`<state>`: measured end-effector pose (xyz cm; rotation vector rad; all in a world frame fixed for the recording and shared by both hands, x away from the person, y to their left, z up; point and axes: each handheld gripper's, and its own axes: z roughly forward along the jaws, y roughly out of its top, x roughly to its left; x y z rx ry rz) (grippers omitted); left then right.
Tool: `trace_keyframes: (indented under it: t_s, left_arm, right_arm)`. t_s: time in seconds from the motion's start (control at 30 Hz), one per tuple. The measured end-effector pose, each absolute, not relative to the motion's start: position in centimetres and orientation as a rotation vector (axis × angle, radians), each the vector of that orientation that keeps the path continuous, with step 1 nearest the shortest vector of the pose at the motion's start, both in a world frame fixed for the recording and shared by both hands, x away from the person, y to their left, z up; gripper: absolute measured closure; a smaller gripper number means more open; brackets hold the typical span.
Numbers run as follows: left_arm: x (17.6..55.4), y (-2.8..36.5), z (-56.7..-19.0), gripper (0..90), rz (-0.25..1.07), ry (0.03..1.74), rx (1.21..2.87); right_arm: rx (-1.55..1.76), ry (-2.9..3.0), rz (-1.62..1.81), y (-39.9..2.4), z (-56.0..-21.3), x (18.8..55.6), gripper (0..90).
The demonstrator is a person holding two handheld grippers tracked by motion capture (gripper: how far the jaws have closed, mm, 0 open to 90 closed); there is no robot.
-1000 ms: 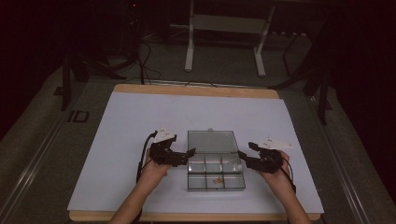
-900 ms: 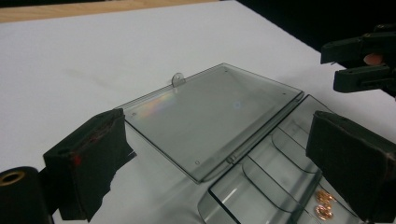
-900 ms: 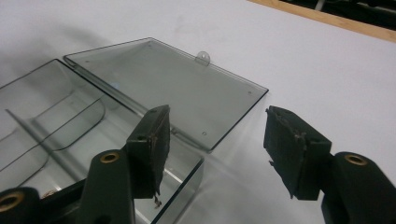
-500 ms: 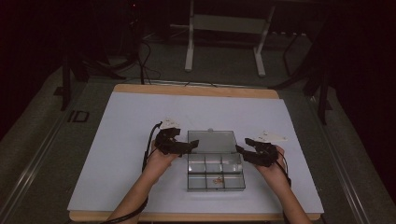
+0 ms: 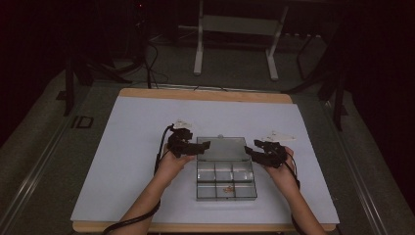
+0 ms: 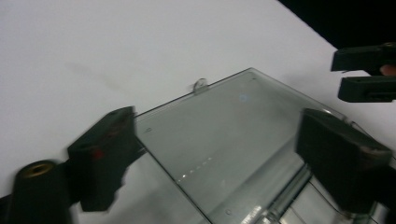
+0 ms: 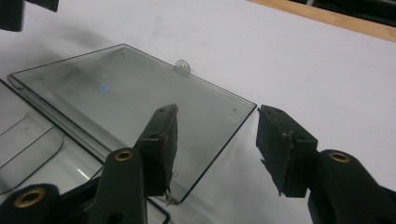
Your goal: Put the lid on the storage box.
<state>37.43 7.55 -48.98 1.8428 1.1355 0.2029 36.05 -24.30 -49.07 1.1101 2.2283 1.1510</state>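
A clear compartment box (image 5: 225, 181) lies on the white mat with its lid (image 5: 221, 148) folded flat toward the far side. Small orange bits (image 5: 227, 188) sit in one front compartment. My left gripper (image 5: 203, 147) is at the lid's left edge. It is open, and its jaws have just been closing, with the lid (image 6: 224, 140) lying under them and a pad (image 6: 107, 154) at its left edge. My right gripper (image 5: 249, 151) is open at the lid's right edge and has narrowed a little. It straddles the near corner of the lid (image 7: 116, 93), not touching it.
The white mat (image 5: 132, 166) covers a wooden table with its rim (image 5: 205, 94) at the far side. A small latch tab (image 7: 183, 66) sticks out from the lid's far edge. White stand legs (image 5: 198, 49) and cables lie on the dark floor beyond.
Both hands have moved away from the person, from beside the box's compartments to the sides of the flat lid. Both grippers have also drawn slightly inward.
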Motion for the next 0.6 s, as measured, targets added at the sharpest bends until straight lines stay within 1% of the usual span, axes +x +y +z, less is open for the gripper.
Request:
trace_keyframes:
  t_s: [0.07,0.17,0.23,0.3,0.43,0.5,0.6]
  left_arm:
    - [38.0,7.4,-49.7,15.1,0.147,1.207,1.830]
    - [38.2,7.2,-50.3,18.0,0.101,1.245,1.844]
    - [38.2,7.1,-50.6,18.0,0.067,1.251,1.842]
    - [38.0,7.2,-50.8,21.3,0.038,1.262,1.846]
    - [38.1,7.7,-51.4,24.6,-0.031,1.312,1.835]
    - [38.1,7.9,-51.6,29.0,-0.049,1.324,1.827]
    - [38.0,8.0,-52.2,30.0,-0.101,1.336,1.841]
  right_arm:
    - [1.125,2.225,1.143,-24.0,-49.2,36.5,48.5]
    - [1.147,2.228,1.145,-23.8,-49.2,36.8,48.4]
    - [1.163,2.228,1.143,-23.8,-49.2,36.9,48.6]
    - [1.171,2.234,1.139,-23.8,-49.2,37.0,48.5]
    - [1.191,2.249,1.128,-23.8,-49.3,37.0,49.4]
    - [1.192,2.257,1.126,-23.7,-49.4,37.1,49.6]
    - [1.211,2.275,1.120,-23.6,-49.8,37.1,49.8]
